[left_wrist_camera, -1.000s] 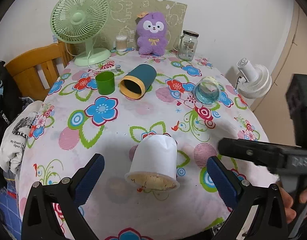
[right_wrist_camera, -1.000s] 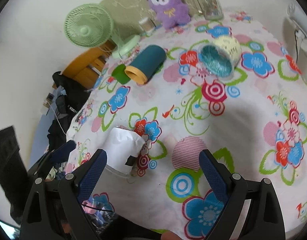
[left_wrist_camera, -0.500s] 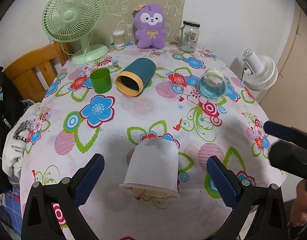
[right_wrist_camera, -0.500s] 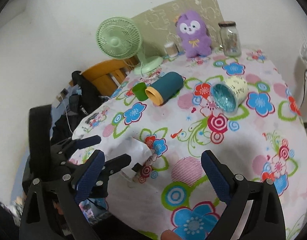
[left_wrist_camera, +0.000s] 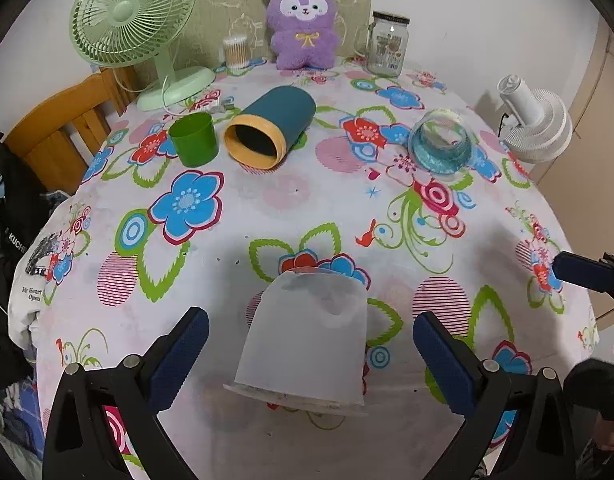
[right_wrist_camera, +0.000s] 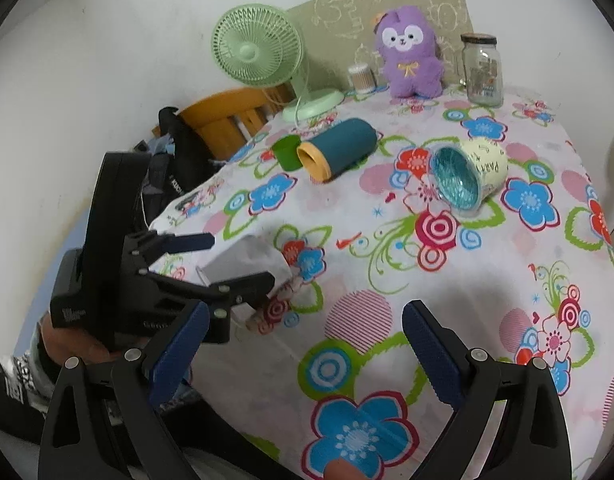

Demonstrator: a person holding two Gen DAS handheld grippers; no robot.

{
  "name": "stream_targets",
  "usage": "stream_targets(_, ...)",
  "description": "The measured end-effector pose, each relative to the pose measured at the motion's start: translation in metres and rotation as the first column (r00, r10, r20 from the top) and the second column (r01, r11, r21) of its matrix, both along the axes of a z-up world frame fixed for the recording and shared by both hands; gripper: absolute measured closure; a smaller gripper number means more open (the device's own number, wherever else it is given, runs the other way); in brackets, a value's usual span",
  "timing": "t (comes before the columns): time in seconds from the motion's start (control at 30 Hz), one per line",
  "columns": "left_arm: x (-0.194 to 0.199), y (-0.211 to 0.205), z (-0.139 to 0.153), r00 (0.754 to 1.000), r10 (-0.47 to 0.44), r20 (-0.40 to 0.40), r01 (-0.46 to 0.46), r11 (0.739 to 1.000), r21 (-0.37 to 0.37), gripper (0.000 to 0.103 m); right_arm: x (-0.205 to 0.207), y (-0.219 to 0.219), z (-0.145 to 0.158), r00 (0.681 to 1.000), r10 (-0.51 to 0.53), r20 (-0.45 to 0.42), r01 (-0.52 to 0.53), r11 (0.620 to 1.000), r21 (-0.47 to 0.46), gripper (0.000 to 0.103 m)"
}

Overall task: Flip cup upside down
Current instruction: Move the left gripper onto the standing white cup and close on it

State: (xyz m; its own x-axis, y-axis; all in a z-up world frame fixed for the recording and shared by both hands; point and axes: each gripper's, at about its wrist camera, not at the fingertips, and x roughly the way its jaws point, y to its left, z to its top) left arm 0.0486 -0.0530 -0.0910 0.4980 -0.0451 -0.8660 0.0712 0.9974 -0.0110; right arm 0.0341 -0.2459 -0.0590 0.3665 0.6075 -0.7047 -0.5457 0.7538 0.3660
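A white paper cup [left_wrist_camera: 307, 336] stands upside down, rim on the flowered tablecloth, near the table's front edge. My left gripper [left_wrist_camera: 305, 350] is open, its blue pads either side of the cup and apart from it. In the right wrist view the cup [right_wrist_camera: 249, 258] shows partly behind the left gripper's fingers [right_wrist_camera: 187, 242]. My right gripper [right_wrist_camera: 303, 344] is open and empty above the cloth, to the right of the cup.
A green cup [left_wrist_camera: 193, 139] stands upright beside a teal and yellow cup [left_wrist_camera: 269, 130] lying on its side. A blue-lined cup [left_wrist_camera: 441, 144] lies on its side. A green fan [left_wrist_camera: 133, 20], purple plush [left_wrist_camera: 303, 24] and glass jar [left_wrist_camera: 387, 44] stand at the back. A wooden chair [left_wrist_camera: 59, 124] is at left.
Both grippers have drawn back toward the table's front edge. The white cup has gone from tilted with its mouth showing to rim down on the cloth.
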Motion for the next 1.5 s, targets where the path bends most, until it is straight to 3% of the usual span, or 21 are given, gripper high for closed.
stream_targets(0.3, 0.011, -0.001, -0.016, 0.997, 0.014, -0.073, -0.012, 1.0, 0.027, 0.0, 0.003, -0.012, -0.008, 1.0, -0.001, -0.019, 0.001, 1.0, 0.005, 0.005)
stream_targets(0.97, 0.05, 0.005, -0.035, 0.967, -0.038, -0.253, 0.034, 0.999, -0.021, 0.0, 0.004, -0.029, -0.013, 0.998, -0.053, -0.037, 0.054, 0.998, 0.025, 0.005)
stream_targets(1.27, 0.049, 0.008, -0.03, 0.967, -0.028, -0.252, 0.009, 0.997, -0.076, 0.032, 0.006, -0.032, -0.015, 0.997, -0.062, -0.049, 0.064, 0.997, 0.034, 0.005)
stream_targets(1.5, 0.048, 0.014, -0.026, 0.969, -0.011, -0.246, -0.011, 0.996, -0.091, 0.036, 0.005, -0.03, -0.014, 0.997, -0.06, -0.043, 0.062, 0.997, 0.047, 0.005)
